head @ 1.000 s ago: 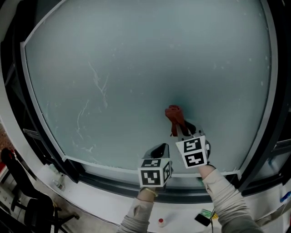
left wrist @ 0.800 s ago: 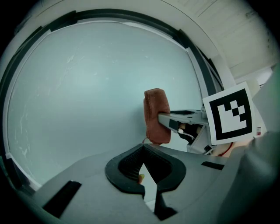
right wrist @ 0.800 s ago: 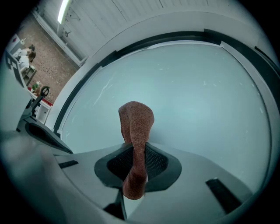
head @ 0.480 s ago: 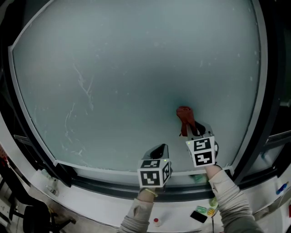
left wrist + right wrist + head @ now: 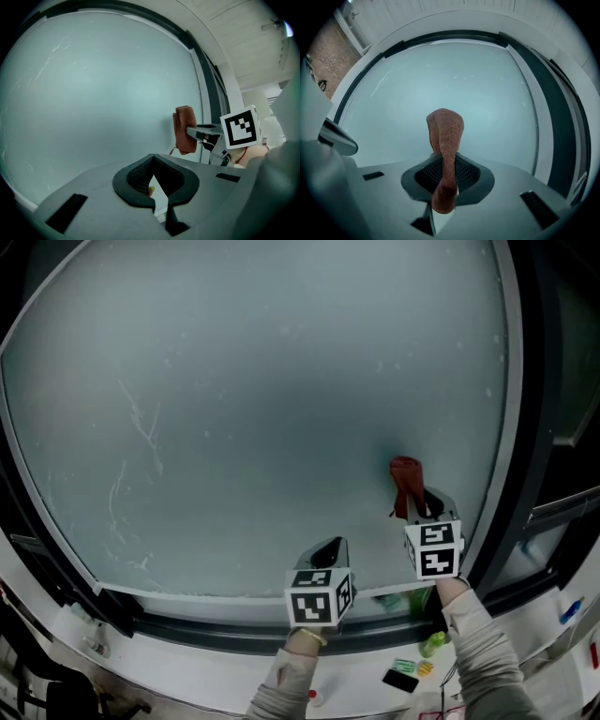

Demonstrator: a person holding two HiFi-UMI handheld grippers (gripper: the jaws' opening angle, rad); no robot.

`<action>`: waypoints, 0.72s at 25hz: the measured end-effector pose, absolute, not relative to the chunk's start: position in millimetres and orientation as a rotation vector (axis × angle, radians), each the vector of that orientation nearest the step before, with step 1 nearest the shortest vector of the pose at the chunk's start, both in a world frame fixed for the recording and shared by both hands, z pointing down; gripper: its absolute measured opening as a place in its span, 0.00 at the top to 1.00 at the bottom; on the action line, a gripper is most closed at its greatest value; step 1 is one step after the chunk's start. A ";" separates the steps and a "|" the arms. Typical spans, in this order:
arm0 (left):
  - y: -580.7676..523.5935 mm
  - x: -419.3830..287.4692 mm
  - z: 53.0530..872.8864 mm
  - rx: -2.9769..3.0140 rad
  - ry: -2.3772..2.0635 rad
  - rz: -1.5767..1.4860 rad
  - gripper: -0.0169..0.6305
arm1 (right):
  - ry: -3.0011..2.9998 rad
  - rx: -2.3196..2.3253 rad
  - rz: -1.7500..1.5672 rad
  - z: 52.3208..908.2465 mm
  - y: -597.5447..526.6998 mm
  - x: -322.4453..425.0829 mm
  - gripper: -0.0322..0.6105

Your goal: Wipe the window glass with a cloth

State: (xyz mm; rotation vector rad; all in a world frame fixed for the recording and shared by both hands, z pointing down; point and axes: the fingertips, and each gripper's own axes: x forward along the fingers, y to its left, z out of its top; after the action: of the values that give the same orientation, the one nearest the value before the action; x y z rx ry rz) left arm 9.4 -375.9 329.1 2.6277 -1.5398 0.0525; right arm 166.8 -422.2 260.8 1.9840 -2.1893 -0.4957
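Observation:
The window glass (image 5: 262, 409) is a large frosted pane that fills the head view. A red-brown cloth (image 5: 406, 479) is pinched in my right gripper (image 5: 422, 510) and its top presses on the glass near the right frame. In the right gripper view the cloth (image 5: 446, 136) stands up between the shut jaws of the right gripper (image 5: 447, 176). My left gripper (image 5: 326, 549) hovers low near the bottom edge of the glass, left of the cloth, shut with nothing in it. The left gripper view shows its closed jaws (image 5: 152, 180) and the cloth (image 5: 184, 129) to the right.
A dark window frame (image 5: 525, 427) borders the glass on the right and along the bottom. White smear marks (image 5: 141, 427) streak the left part of the pane. On the white sill (image 5: 216, 667) lie a green bottle (image 5: 431, 644) and a black phone (image 5: 400, 679).
My right gripper has slid the cloth to the right across the glass, closer to the right frame. The smear marks have shifted left in the head view.

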 end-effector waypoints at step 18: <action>-364.3 19.8 320.5 2.664 -1.518 0.036 0.97 | -2.162 2.090 -0.493 254.4 -398.7 193.5 0.87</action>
State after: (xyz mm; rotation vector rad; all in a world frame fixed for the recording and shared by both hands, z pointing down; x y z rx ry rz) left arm 19.8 -364.3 320.5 2.6636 -1.5177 0.0357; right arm 193.5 -398.7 254.4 2.0898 -2.1620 -0.4933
